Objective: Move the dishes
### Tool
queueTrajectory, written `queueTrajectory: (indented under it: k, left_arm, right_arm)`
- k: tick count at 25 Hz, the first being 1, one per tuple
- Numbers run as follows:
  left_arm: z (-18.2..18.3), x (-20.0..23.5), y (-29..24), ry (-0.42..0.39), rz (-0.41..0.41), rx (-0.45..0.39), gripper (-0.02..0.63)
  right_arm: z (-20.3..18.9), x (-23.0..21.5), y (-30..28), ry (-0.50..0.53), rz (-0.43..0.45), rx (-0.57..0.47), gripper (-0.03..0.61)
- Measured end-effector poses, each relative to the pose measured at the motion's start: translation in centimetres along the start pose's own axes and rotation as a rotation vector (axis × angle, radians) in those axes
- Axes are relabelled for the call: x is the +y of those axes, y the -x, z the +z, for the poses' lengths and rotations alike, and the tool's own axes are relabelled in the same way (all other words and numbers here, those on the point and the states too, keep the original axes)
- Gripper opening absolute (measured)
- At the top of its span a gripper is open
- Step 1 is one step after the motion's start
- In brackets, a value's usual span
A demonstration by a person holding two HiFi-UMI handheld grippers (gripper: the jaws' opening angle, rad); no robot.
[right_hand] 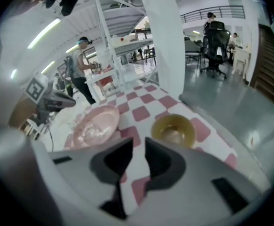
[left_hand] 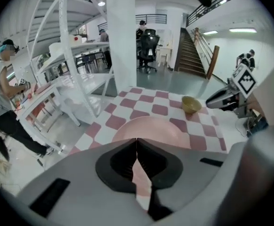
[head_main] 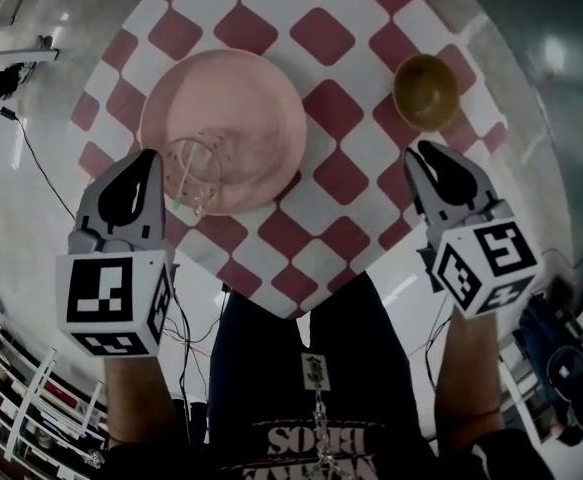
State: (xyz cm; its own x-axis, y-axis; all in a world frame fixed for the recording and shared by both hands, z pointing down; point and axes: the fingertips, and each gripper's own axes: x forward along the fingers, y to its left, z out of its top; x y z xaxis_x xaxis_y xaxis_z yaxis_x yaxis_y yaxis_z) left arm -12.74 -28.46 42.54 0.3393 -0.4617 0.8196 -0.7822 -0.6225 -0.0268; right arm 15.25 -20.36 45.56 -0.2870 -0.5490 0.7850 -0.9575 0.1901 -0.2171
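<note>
Now the table's red and white checked cloth (head_main: 323, 36) has a big pink plate (head_main: 241, 98) on its left side. A small yellow bowl (head_main: 426, 90) sits far over on the right, well apart from the plate. A clear glass (head_main: 193, 173) sits on the near left part of the plate. The left gripper (head_main: 149, 156) is just left of that glass, and its jaws are pressed together with nothing in them. The right gripper (head_main: 416, 150) is just on the near side of the bowl. Its jaws are spread a little, and nothing is between them
</note>
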Motion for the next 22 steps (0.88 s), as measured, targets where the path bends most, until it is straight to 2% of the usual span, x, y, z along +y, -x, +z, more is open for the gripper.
queueTrajectory:
  k: [3, 6, 10, 12, 16, 22]
  left_arm:
    - [1.1, -5.3, -0.1, -0.027, -0.126, -0.031, 0.031]
    - [0.2, -11.6, -1.5, -0.014, -0.259, 0.001, 0.029]
    - [-1.5, -18.6, -2.7, -0.018, -0.370, 0.056, 0.029]
    - [-1.9, -20.5, -2.9, -0.023, -0.387, 0.059, 0.031]
    - [-2.3, -20.7, -3.5, -0.054, -0.347, 0.063, 0.031]
    - [-2.8, -20.9, -4.2, -0.024, -0.344, 0.077, 0.031]
  right_arm:
    - [-0.9, -3.4, 0.1, 0.017, -0.059, 0.027, 0.101]
    - [-1.4, -6.9, 0.2, -0.002, -0.110, 0.048, 0.101]
    - [-1.8, -10.1, -0.3, -0.060, -0.113, 0.066, 0.101]
    - [-2.0, -11.1, -0.7, -0.082, -0.099, 0.077, 0.101]
    - [-2.1, -12.0, -1.5, -0.106, -0.075, 0.091, 0.101]
    - [-1.9, -12.4, -2.3, -0.216, -0.024, 0.083, 0.101]
